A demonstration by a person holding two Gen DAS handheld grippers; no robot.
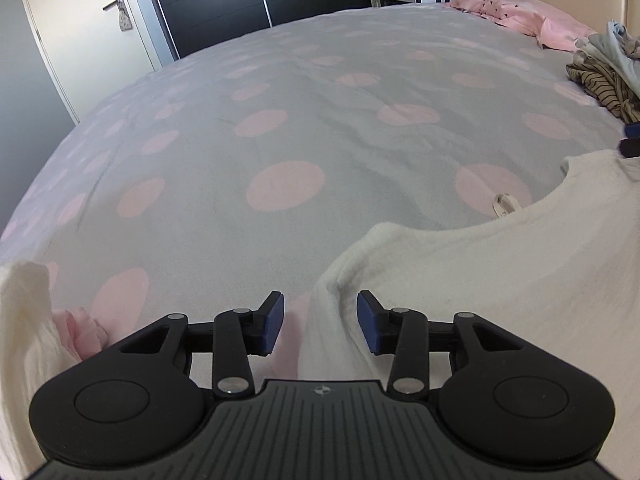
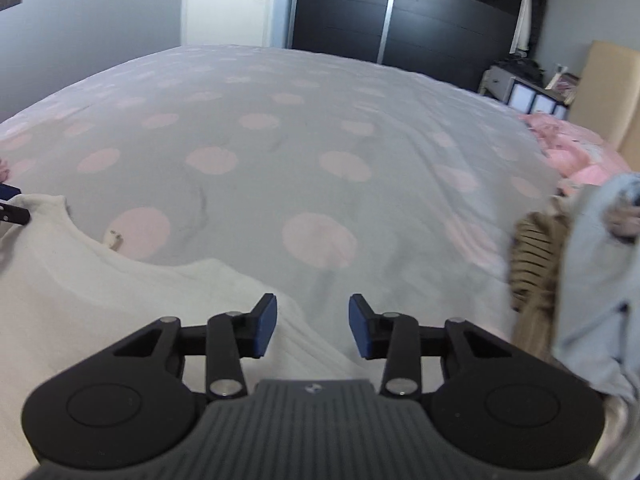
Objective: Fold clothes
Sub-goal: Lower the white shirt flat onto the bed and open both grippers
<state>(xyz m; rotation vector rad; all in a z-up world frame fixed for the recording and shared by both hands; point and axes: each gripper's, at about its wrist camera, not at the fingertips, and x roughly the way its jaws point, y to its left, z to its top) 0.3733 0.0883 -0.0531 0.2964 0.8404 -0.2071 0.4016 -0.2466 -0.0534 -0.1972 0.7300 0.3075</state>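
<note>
While both claws hang low over the bed, the white top (image 1: 500, 280) lies spread across the lower right of the left wrist frame, its neckline curving open toward the spotted duvet (image 1: 280, 120) and a small label (image 1: 505, 203) showing inside the collar. At the bottom centre of that frame the left gripper (image 1: 320, 322) stands wide apart with nothing between its blue pads (image 1: 273, 322); a shoulder fold of the top runs down through the gap without being pinched. From the right wrist, the same top fills the lower left of the frame, and the right gripper (image 2: 312, 326) is likewise spread wide and holds nothing, its left pad over the garment's edge and its right pad over bare duvet. Along the right edge of this frame sits a heap of other clothes: a striped brown garment (image 2: 534, 264) and a pale blue one (image 2: 592, 280). Pink pillows (image 1: 520, 14) lie in the upper right of the left wrist frame.
</note>
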